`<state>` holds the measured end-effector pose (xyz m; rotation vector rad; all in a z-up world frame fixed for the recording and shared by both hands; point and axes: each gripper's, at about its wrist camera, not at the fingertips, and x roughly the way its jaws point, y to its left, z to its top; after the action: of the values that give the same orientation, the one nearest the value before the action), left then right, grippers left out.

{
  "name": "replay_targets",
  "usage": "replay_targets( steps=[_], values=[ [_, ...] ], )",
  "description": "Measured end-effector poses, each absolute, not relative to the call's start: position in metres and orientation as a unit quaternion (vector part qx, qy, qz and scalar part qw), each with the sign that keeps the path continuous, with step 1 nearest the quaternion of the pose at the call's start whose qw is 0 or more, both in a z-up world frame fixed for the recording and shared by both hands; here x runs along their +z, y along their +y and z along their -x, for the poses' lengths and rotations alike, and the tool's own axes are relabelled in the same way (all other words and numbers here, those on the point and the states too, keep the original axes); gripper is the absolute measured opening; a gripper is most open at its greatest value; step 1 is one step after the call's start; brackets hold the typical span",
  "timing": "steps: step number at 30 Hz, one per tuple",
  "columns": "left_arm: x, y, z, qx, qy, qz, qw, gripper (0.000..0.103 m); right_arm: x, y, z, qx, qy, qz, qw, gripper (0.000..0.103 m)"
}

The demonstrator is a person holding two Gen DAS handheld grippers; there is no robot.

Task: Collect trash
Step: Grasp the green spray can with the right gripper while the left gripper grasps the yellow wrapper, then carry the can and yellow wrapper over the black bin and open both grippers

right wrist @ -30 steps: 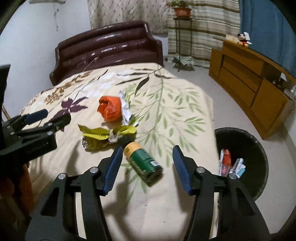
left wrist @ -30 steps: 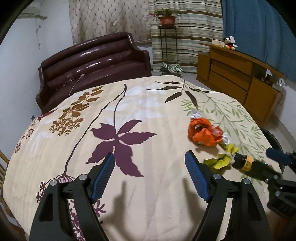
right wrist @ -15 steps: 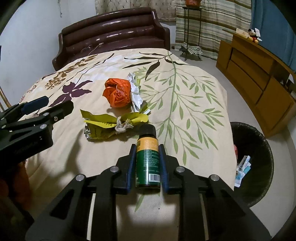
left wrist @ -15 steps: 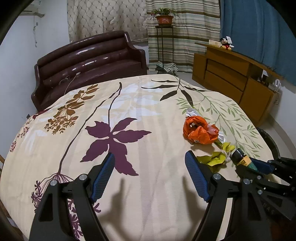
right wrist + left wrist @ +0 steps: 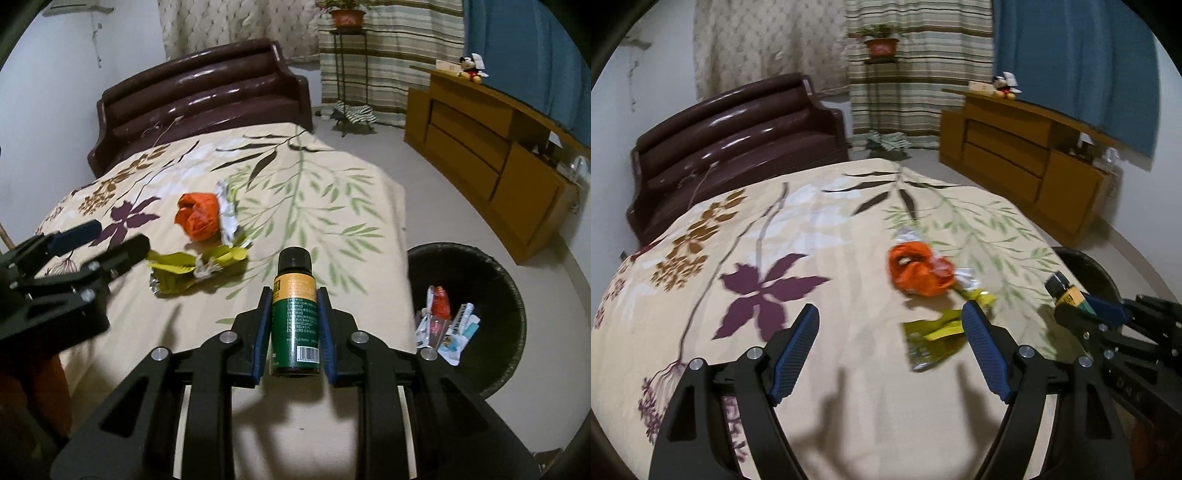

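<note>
My right gripper [image 5: 293, 295] is shut on a small green bottle [image 5: 294, 317] with a yellow label and black cap, held above the table near its right edge; it also shows in the left wrist view [image 5: 1067, 295]. My left gripper [image 5: 890, 332] is open and empty above the cloth, its right finger over a yellow-green wrapper [image 5: 932, 341], also seen in the right wrist view [image 5: 192, 271]. A crumpled orange wrapper [image 5: 918, 271] lies just beyond, also in the right wrist view [image 5: 197, 216]. A black trash bin [image 5: 491, 284] holding wrappers stands on the floor to the right.
The table wears a floral cloth [image 5: 775, 229]. A dark brown sofa [image 5: 731, 147] stands behind it. A wooden cabinet [image 5: 491, 147] lines the right wall. A plant stand [image 5: 347, 55] stands by the curtains.
My right gripper closed on the green bottle and has lifted it off the cloth. My left gripper has moved right, toward the yellow-green wrapper.
</note>
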<state>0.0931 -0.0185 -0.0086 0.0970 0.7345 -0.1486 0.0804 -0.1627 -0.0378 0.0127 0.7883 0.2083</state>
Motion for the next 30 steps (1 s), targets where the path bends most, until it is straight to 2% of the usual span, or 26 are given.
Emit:
replay_targets(
  steps=[8, 10, 15, 16, 18, 30],
  values=[
    [-0.029, -0.044, -0.114, -0.132, 0.392, -0.079, 0.907, 0.077, -0.038, -0.177, -0.082, 0.096, 0.38, -0.026, 0.92, 0.023],
    [-0.032, -0.047, -0.117, -0.144, 0.401, -0.076, 0.901, 0.074, -0.038, -0.179, -0.082, 0.095, 0.38, -0.029, 0.92, 0.023],
    [-0.037, -0.049, -0.117, -0.175, 0.42, -0.068, 0.888, 0.042, -0.038, -0.181, -0.082, 0.095, 0.38, -0.032, 0.92, 0.023],
    [-0.038, -0.05, -0.116, -0.182, 0.424, -0.064, 0.885, 0.039, -0.038, -0.181, -0.082, 0.095, 0.38, -0.031, 0.919, 0.023],
    [-0.039, -0.05, -0.115, -0.188, 0.427, -0.062, 0.882, 0.027, -0.038, -0.181, -0.082, 0.095, 0.38, -0.031, 0.92, 0.023],
    [-0.035, -0.048, -0.097, -0.189, 0.421, -0.041, 0.886, 0.024, -0.038, -0.181, -0.082, 0.095, 0.379, -0.032, 0.92, 0.023]
  ],
)
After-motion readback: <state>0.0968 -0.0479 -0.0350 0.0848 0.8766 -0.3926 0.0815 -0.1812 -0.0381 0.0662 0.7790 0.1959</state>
